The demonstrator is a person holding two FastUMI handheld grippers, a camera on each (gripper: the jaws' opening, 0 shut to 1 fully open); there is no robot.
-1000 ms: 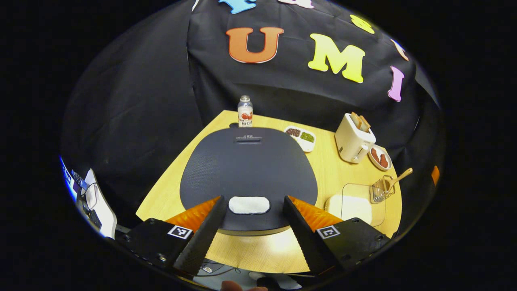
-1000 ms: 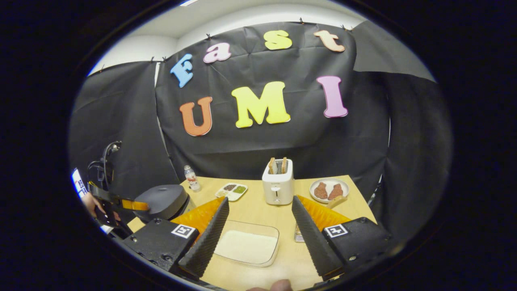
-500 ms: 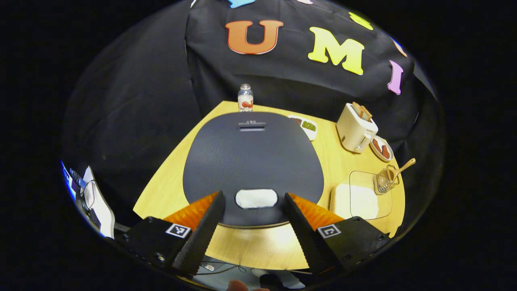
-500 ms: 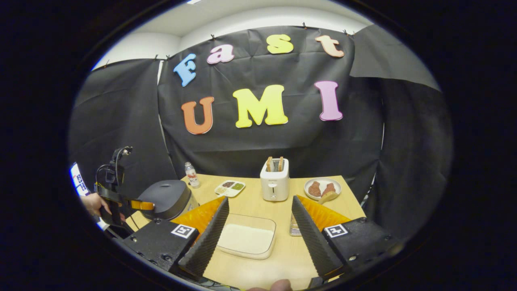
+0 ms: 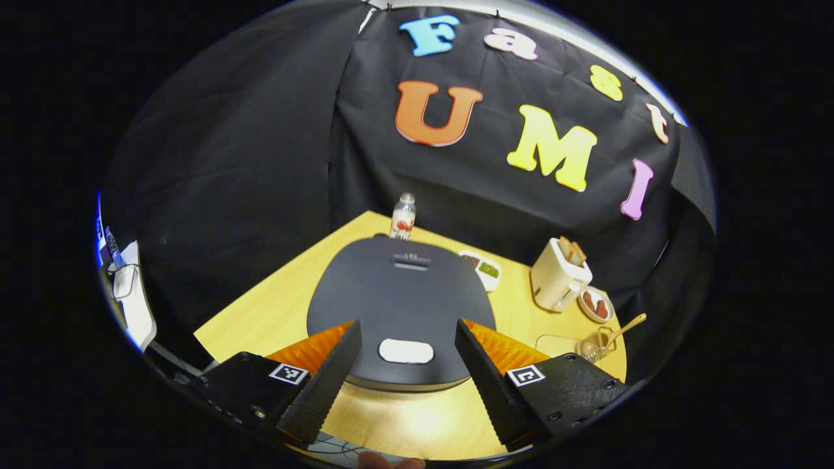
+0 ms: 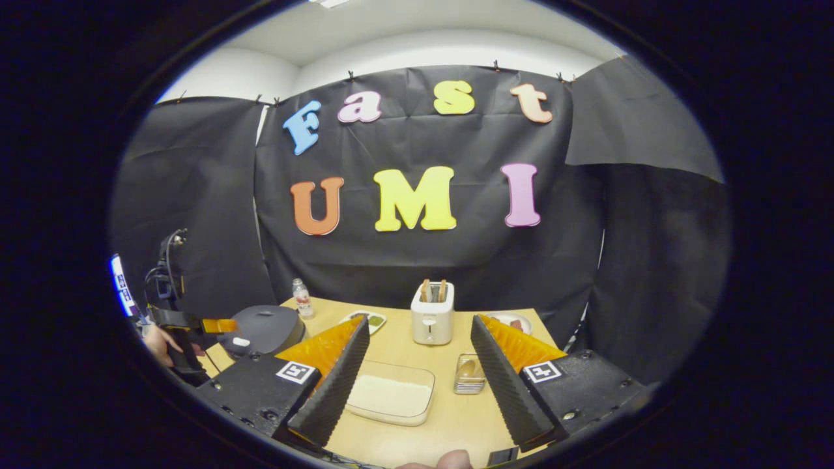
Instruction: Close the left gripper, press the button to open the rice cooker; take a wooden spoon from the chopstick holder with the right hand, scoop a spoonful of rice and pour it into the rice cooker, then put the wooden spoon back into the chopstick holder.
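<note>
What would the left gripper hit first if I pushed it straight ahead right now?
Probably the rice cooker: the open left gripper frames the lid's front edge, with the white button midway between its fingers. Depth is unclear, so it may meet the lid just beyond the button.

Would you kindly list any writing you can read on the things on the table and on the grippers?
Rice cooker lid: a small line of print near its rear edge, too small to read.
Bottle label: blurred, unreadable.
Left gripper and right gripper: square black-and-white markers, patterns only, no words.
</note>
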